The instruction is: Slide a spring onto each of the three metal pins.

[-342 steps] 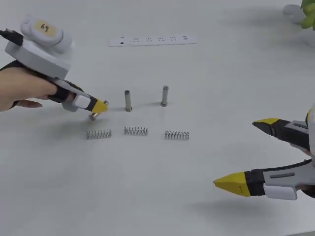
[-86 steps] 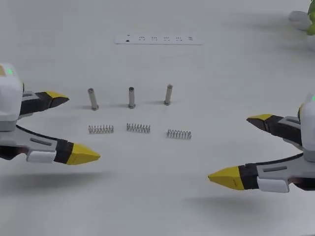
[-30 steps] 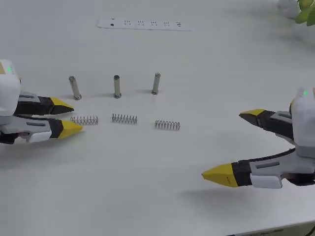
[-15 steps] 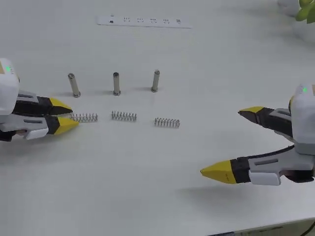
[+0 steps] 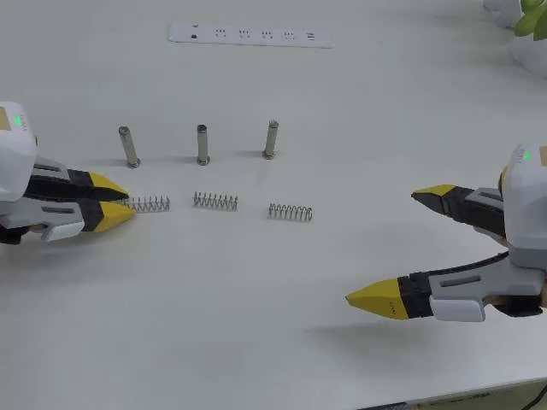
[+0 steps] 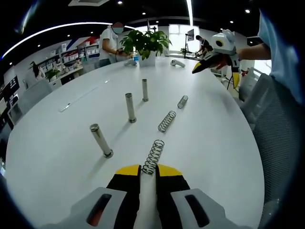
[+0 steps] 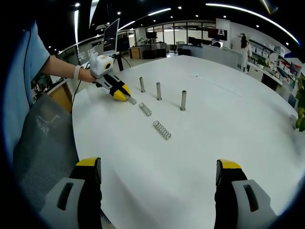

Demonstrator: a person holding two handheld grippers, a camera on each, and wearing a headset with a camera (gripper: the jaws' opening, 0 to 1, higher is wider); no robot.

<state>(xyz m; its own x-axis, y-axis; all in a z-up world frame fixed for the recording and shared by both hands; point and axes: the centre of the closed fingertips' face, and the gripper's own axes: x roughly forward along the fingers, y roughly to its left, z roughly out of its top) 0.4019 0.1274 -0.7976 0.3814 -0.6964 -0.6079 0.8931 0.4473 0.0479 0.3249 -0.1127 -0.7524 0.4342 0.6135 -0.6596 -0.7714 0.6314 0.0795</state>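
Observation:
Three metal pins stand upright in a row on the white table: left pin (image 5: 128, 146), middle pin (image 5: 202, 143), right pin (image 5: 272, 138). In front of each lies a spring: left spring (image 5: 150, 203), middle spring (image 5: 215, 201), right spring (image 5: 291, 211). My left gripper (image 5: 131, 203) lies low at the left, its yellow jaws closed on the near end of the left spring (image 6: 153, 155). My right gripper (image 5: 382, 247) hovers at the right with its jaws wide apart and nothing between them, well away from the right spring (image 7: 162, 130).
A white power strip (image 5: 250, 35) lies flat at the back of the table. A potted plant (image 5: 532, 17) stands at the far right corner. The table's front edge (image 5: 479, 395) runs close under my right gripper. A chair and people show around the room.
My left gripper has slid right to the left spring's end and its jaws have narrowed onto it. The right gripper has held nearly still, wide open. The head camera shifted slightly.

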